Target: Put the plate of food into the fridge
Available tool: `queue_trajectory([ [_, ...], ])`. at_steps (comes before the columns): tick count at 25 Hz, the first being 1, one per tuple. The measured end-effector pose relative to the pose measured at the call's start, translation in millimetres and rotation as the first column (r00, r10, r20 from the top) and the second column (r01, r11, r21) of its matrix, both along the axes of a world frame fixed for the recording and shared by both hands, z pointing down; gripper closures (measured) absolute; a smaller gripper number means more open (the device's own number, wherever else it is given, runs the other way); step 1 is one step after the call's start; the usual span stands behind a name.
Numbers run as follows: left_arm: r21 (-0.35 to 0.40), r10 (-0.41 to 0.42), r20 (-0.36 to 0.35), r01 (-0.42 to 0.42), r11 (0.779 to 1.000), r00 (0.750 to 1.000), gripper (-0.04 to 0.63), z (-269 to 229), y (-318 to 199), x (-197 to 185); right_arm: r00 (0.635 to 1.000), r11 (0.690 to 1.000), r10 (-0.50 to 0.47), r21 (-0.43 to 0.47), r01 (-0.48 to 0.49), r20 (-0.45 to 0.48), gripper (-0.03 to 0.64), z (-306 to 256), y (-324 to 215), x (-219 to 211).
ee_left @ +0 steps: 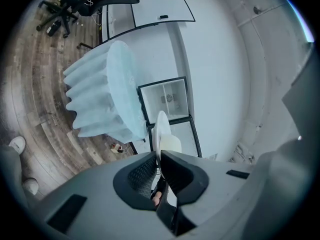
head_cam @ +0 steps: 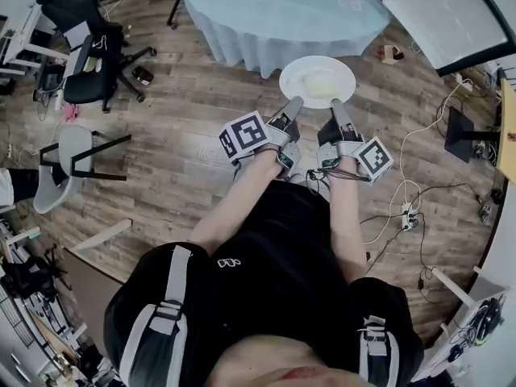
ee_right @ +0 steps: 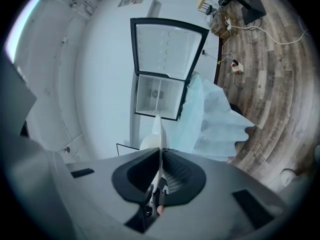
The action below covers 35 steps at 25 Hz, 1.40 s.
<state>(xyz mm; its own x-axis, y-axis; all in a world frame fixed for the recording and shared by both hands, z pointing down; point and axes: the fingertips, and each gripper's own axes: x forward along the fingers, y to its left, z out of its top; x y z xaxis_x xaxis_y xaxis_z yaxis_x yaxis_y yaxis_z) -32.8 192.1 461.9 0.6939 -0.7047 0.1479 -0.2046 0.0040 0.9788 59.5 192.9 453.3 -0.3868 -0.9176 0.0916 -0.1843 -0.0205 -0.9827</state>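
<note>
A white plate (head_cam: 317,81) with a pale mound of food (head_cam: 322,82) is held out level above the wood floor. My left gripper (head_cam: 291,107) is shut on its near left rim and my right gripper (head_cam: 337,110) is shut on its near right rim. In the left gripper view the plate (ee_left: 161,128) shows edge-on between the jaws of the left gripper (ee_left: 159,156), the food (ee_left: 171,145) beside it. The right gripper (ee_right: 160,155) clamps the thin plate (ee_right: 159,130) the same way. Ahead stands the fridge (ee_right: 158,96) with its door (ee_right: 168,45) swung open.
A round table under a pale blue cloth (head_cam: 278,13) stands just beyond the plate, left of the fridge (head_cam: 439,14). A black office chair (head_cam: 87,48) and a white chair (head_cam: 66,161) are at the left. Cables and a power strip (head_cam: 408,216) lie on the floor at the right.
</note>
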Motion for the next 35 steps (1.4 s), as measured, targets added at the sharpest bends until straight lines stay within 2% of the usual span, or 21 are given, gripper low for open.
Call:
queue_trajectory([
  [7, 0.001, -0.030, -0.012, 0.030, 1.000, 0.999, 0.565, -5.3, -46.6, -62.2, 0.999, 0.999, -0.033, 0.007, 0.033, -0.013, 0.595, -6.1, -46.2, -62.5],
  [11, -0.002, -0.002, -0.040, 0.002, 1.000, 0.999, 0.569, -5.9, -64.1, -70.0, 1.000, 1.000, -0.007, -0.003, 0.007, -0.018, 0.595, -6.9, -59.6, -71.6],
  [15, -0.020, 0.025, -0.058, -0.026, 0.999, 0.998, 0.569, -1.1, -76.9, -63.1, 0.999, 1.000, 0.019, -0.017, -0.020, -0.042, 0.595, -3.3, -70.2, -63.9],
  [23, -0.063, 0.041, -0.056, -0.044, 0.997, 0.998, 0.569, 16.2, -112.0, -33.2, 0.999, 0.998, 0.036, -0.056, -0.038, -0.035, 0.594, 14.2, -103.2, -34.2],
  [35, -0.011, -0.007, -0.018, 0.007, 1.000, 1.000, 0.566, -4.4, -199.8, 34.6, 1.000, 1.000, -0.019, 0.001, 0.019, -0.015, 0.595, -4.5, -196.6, 34.4],
])
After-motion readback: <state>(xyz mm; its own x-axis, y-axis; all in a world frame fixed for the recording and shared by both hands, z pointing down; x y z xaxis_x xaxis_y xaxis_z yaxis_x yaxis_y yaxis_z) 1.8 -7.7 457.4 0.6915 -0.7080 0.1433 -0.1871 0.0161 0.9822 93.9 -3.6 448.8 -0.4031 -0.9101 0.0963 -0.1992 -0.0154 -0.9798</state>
